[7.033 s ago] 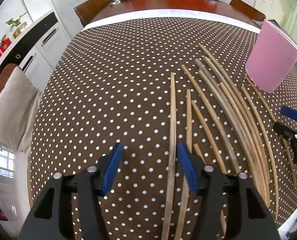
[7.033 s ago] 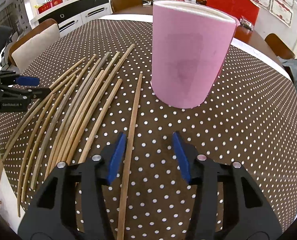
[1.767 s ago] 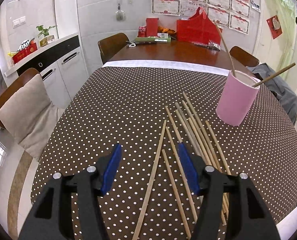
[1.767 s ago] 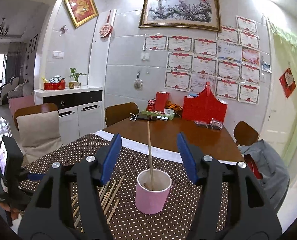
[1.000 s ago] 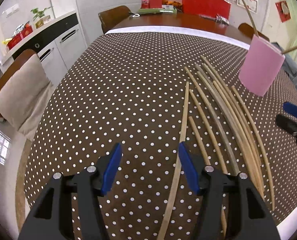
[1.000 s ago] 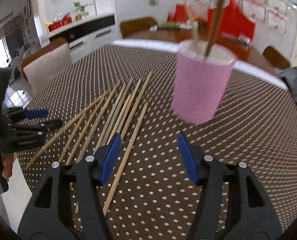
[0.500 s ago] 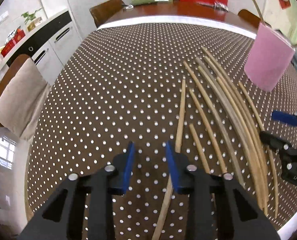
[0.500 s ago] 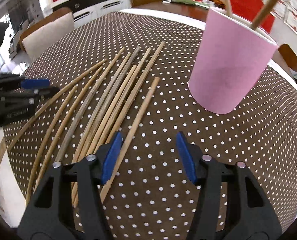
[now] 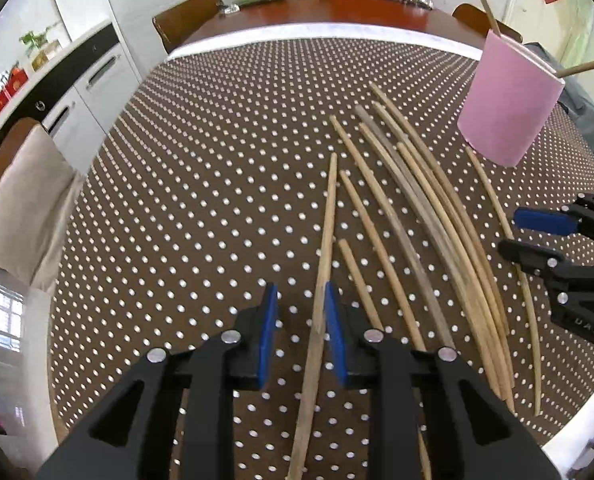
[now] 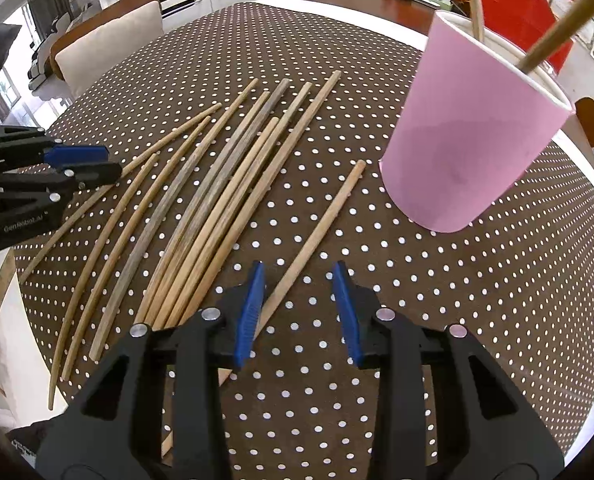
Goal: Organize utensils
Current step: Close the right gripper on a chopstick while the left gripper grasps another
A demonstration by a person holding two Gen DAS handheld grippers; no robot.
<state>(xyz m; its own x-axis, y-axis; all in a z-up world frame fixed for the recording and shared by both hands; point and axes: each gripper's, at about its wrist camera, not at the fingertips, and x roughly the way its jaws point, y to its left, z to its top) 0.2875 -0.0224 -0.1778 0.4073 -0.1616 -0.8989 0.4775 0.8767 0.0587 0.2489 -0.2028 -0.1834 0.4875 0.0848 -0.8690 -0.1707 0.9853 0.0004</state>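
- I see a brown polka-dot tablecloth (image 9: 201, 184) covering the near table; beyond it a bare reddish wooden tabletop (image 9: 321, 12)
- Brown chairs (image 9: 185, 10) stand at the far end; a chair with a beige cushion (image 9: 21, 184) sits to the left
- White cabinets with a black band (image 9: 77, 68) line the left wall; a small plant (image 9: 33, 40) stands on top
- Daylight falls on the glossy floor (image 9: 1, 312)

Left wrist view: looking forward and down along fingers (image 9: 266, 320), close over dotted tabletop (image 9: 201, 184). Right wrist view: looking likewise, close, from opposite side. Both sharing chopstick row (image 9: 429, 216) (image 10: 217, 196), pink cup (image 9: 509, 108) (image 10: 469, 140), each catching other gripper at frame edge.
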